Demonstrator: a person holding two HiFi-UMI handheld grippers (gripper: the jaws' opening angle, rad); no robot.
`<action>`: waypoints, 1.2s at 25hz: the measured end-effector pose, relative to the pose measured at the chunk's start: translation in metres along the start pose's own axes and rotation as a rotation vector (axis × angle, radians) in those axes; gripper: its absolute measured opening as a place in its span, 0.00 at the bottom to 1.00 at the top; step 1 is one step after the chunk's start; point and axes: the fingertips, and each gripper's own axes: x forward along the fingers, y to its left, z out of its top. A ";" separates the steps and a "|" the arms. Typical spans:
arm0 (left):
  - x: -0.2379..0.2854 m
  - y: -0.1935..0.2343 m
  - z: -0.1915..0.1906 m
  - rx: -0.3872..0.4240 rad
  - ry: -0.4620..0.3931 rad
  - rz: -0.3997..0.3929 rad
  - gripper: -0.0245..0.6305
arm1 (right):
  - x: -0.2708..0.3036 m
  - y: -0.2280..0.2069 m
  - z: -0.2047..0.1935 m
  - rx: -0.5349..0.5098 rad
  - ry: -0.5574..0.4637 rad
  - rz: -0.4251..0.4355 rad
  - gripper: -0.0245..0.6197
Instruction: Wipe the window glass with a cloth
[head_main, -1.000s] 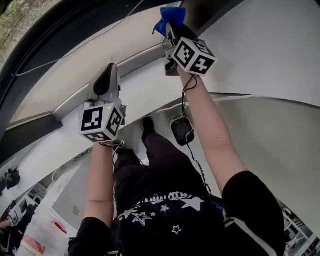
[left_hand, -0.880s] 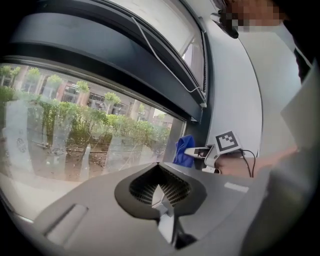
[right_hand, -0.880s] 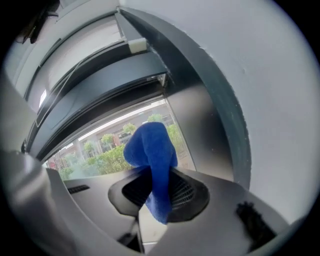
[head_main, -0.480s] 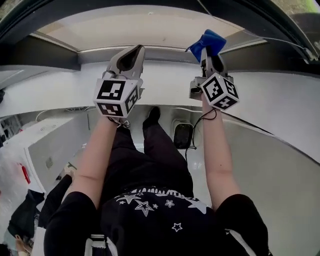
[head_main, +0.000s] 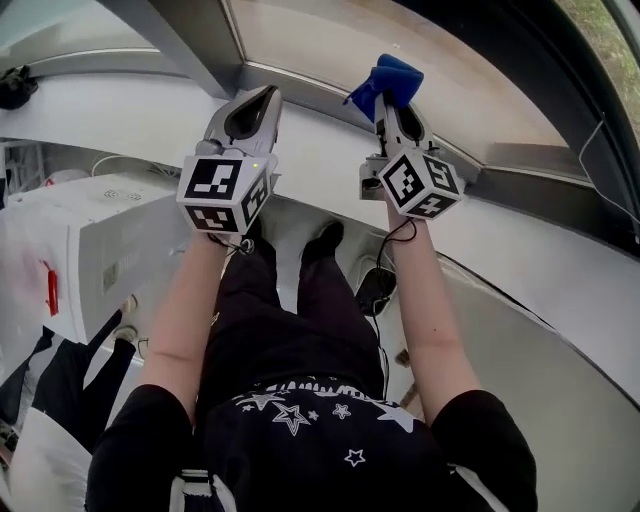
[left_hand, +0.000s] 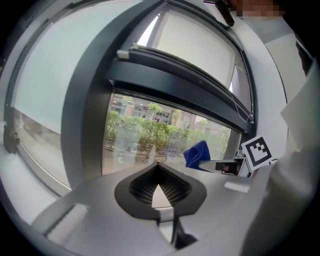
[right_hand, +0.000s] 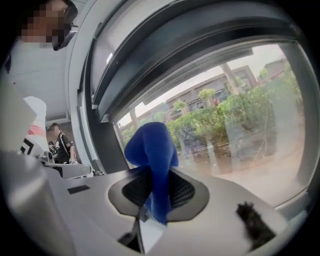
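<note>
Where you stand: facing the window glass (head_main: 330, 45), with both of your arms stretched up toward it in the head view.
Left gripper (head_main: 262, 100): it sits left of centre in the upper part of the head view, above the white sill (head_main: 130, 110). In its own view (left_hand: 158, 167) the two tips meet with nothing between them, so this claw is closed and empty.
Right gripper (head_main: 392, 100): it is right of centre in the head view, just beside your left one and at about the same height. In its own view (right_hand: 156, 175) the jaws are clamped on the blue cloth (right_hand: 150, 150).
Cloth position: the cloth bunches out past the jaw tips, at the top centre of the head view (head_main: 385, 80), over the lower edge of the pane. It also shows right of centre in the left gripper view (left_hand: 197, 154). You cannot tell from any view whether it touches the glass.
Glass: green shrubs and buildings show through it in both gripper views (right_hand: 240, 120).
Window frame (head_main: 190, 40): a dark upright bar runs through the upper left of the head view, to the left of both grippers.
Marker cubes: one sits behind each set of jaws, left (head_main: 225, 190) and right (head_main: 418, 182).
</note>
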 end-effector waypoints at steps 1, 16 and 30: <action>-0.009 0.017 0.001 0.001 -0.007 0.022 0.05 | 0.015 0.018 -0.004 -0.011 0.010 0.029 0.16; -0.075 0.166 0.001 -0.014 -0.035 0.140 0.05 | 0.175 0.166 -0.049 -0.049 0.036 0.154 0.16; -0.048 0.170 -0.006 -0.013 -0.007 0.099 0.05 | 0.173 0.118 -0.055 -0.040 0.041 0.055 0.16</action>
